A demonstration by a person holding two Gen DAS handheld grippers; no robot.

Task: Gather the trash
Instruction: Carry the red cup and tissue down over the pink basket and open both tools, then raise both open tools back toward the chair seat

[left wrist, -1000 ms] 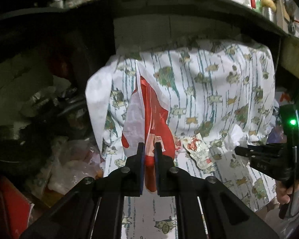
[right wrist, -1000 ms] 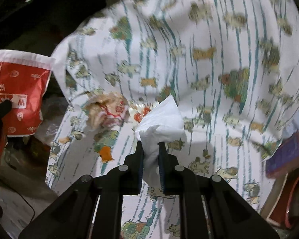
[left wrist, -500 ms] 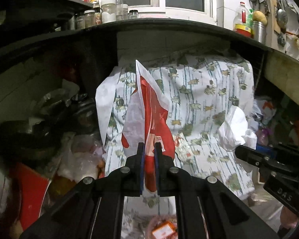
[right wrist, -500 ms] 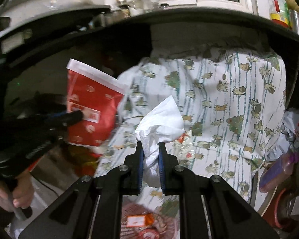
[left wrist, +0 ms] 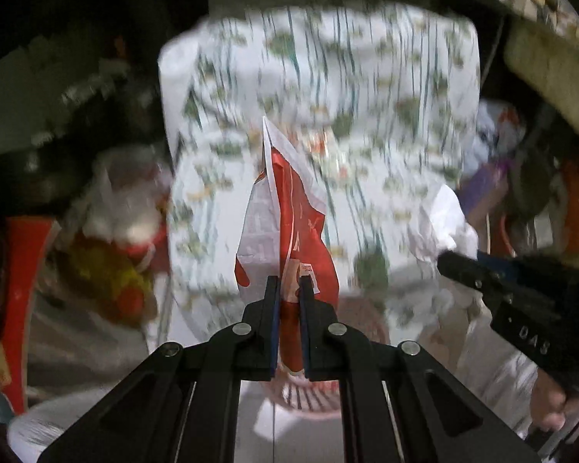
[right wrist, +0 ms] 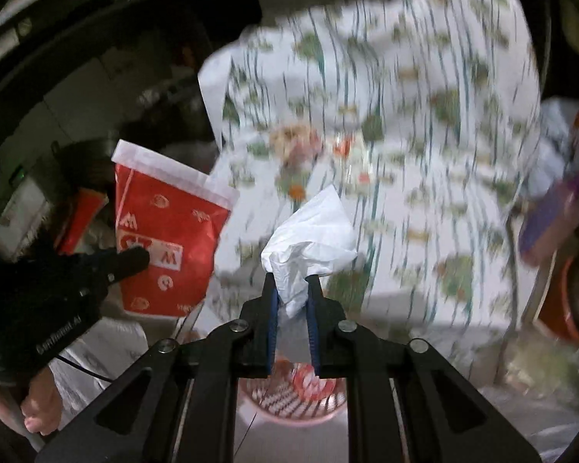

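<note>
the red paper bag (left wrist: 289, 231) stands pinched in the closed left gripper (left wrist: 288, 289); the white tissue (right wrist: 308, 239) sits clamped in the right gripper (right wrist: 292, 289), both above a pink basket (right wrist: 289, 401) beside the patterned tablecloth (right wrist: 405, 115)

The right gripper (right wrist: 291, 289) pinches a crumpled white tissue (right wrist: 308, 239) above a pink slatted basket (right wrist: 293, 393). To the left, the left gripper (right wrist: 135, 260) holds a red paper bag (right wrist: 166, 239). Behind, a patterned cloth (right wrist: 405, 135) covers the worktop, blurred.
</note>
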